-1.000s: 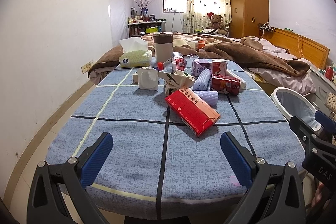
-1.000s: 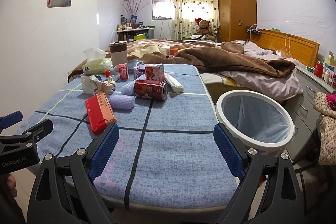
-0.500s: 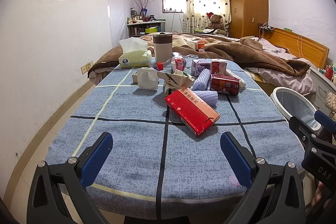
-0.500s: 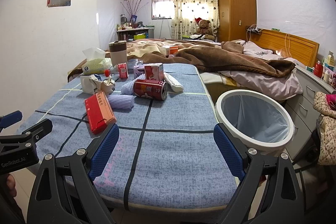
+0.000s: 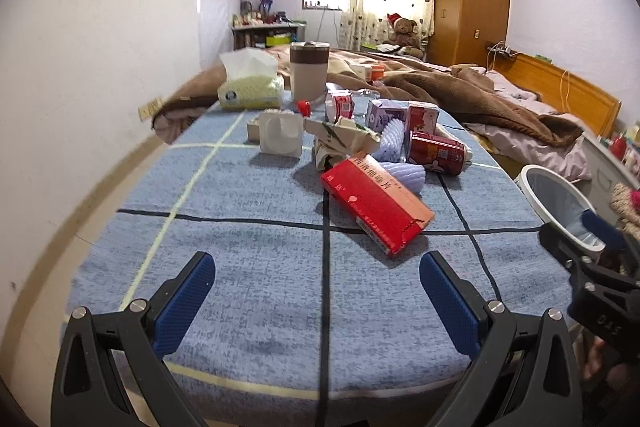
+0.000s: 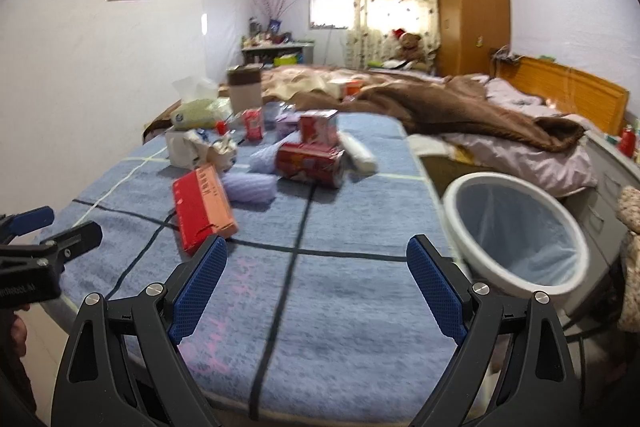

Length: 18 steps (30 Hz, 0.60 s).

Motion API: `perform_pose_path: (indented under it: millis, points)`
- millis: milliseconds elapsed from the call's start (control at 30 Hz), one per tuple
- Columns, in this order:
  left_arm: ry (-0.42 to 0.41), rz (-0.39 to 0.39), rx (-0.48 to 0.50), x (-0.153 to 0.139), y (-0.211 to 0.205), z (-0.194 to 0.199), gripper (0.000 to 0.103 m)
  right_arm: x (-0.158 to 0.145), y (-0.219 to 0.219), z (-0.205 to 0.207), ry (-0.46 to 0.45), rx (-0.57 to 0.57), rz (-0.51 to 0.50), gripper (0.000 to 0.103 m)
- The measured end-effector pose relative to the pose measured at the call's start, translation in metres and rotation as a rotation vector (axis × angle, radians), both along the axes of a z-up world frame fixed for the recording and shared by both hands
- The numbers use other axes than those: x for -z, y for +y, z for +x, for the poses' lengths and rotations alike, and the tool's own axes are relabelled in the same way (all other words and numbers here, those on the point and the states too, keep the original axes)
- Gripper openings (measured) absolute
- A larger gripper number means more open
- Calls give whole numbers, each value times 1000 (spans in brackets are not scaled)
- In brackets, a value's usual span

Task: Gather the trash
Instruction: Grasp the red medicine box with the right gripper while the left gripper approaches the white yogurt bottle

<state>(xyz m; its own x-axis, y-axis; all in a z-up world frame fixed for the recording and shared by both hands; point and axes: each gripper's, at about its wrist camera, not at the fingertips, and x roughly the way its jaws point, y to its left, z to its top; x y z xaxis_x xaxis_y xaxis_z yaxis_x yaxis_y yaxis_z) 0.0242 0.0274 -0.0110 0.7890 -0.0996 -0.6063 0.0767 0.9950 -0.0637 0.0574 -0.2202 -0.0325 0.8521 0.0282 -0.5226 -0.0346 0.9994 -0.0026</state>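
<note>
right wrist view is motion-blurred throughout: print on the red box (image 6: 202, 203) and red can (image 6: 310, 163) is unreadable there. left wrist view: red box (image 5: 374, 203) hides part of the purple ribbed piece (image 5: 404, 175) behind it; crumpled carton (image 5: 340, 143) covers whatever is under it. trash bin (image 5: 556, 199) is partly hidden by the right gripper body and sits past the surface's right edge. shelf clutter (image 5: 266, 23) at far wall is too small to tell.
</note>
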Motion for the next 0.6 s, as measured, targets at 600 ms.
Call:
perform_pose_path:
  millis: [600]
  points:
    - [77,-26,-32,6,64,83,100,27,70,75,168,-220,14,93]
